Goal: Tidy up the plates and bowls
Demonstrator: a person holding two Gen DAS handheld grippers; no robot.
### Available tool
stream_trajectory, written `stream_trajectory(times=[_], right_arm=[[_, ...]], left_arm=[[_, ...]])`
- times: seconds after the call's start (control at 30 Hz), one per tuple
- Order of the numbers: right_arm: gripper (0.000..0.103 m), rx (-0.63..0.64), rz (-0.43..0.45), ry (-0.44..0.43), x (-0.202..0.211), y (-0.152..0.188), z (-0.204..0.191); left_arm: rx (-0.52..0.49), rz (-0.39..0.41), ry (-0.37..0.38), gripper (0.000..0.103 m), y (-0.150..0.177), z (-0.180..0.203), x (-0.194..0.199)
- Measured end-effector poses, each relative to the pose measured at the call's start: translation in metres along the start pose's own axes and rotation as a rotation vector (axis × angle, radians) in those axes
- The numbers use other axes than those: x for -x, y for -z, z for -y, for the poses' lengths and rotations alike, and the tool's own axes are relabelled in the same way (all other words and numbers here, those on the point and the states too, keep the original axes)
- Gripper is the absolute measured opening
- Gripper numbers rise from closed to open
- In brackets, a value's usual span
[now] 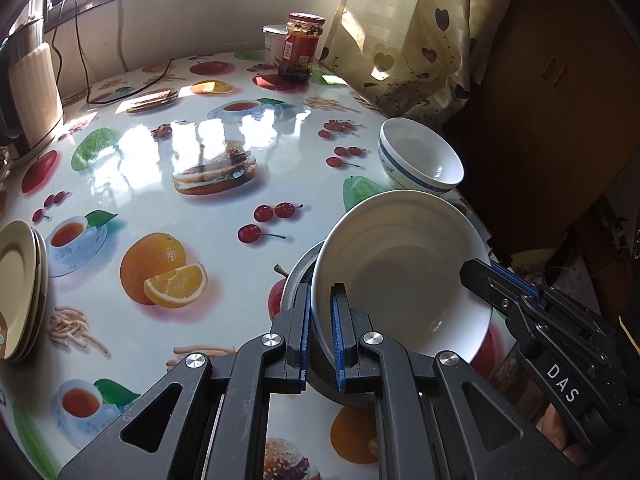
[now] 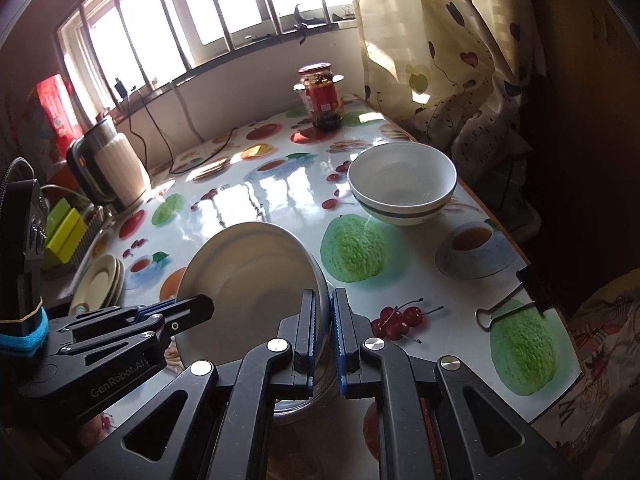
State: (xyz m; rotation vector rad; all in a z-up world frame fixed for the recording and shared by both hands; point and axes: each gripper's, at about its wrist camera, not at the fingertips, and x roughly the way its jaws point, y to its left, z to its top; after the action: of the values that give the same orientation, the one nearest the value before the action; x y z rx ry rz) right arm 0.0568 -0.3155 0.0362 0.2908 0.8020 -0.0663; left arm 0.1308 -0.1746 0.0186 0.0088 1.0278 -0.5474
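A white bowl [image 1: 404, 272] is tilted above a metal bowl [image 1: 298, 280] near the table's front right edge. My left gripper [image 1: 322, 300] is shut on the white bowl's left rim. My right gripper [image 2: 326, 308] is shut on the right rim of the same white bowl [image 2: 248, 280]; the metal bowl [image 2: 304, 396] shows below its fingers. The right gripper also shows in the left wrist view [image 1: 504, 288]. A white bowl with a blue band [image 1: 420, 158] stands farther back; it also shows in the right wrist view [image 2: 402, 188]. A stack of cream plates [image 1: 20, 288] lies at the left edge and shows in the right wrist view [image 2: 98, 284].
The table has a glossy fruit-print cloth [image 1: 192, 184]. A sauce jar [image 1: 300, 46] and a white cup [image 1: 275, 42] stand at the back. A kettle [image 2: 108, 164] stands at the left. A binder clip [image 2: 508, 304] holds the cloth at the right edge. A curtain [image 1: 408, 32] hangs at right.
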Motion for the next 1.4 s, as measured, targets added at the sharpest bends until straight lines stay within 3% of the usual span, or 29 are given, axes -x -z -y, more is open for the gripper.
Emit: stream_trajectory(times=[0.47, 1.4], right_arm=[[0.009, -0.027, -0.041, -0.007, -0.008, 0.014, 0.006], [0.011, -0.061, -0.044, -0.042, -0.012, 0.008, 0.012]], left_arm=[[0.004, -0.028, -0.015, 0.010, 0.006, 0.002, -0.004], [0.040, -0.014, 0.001, 0.012, -0.003, -0.004, -0.005]])
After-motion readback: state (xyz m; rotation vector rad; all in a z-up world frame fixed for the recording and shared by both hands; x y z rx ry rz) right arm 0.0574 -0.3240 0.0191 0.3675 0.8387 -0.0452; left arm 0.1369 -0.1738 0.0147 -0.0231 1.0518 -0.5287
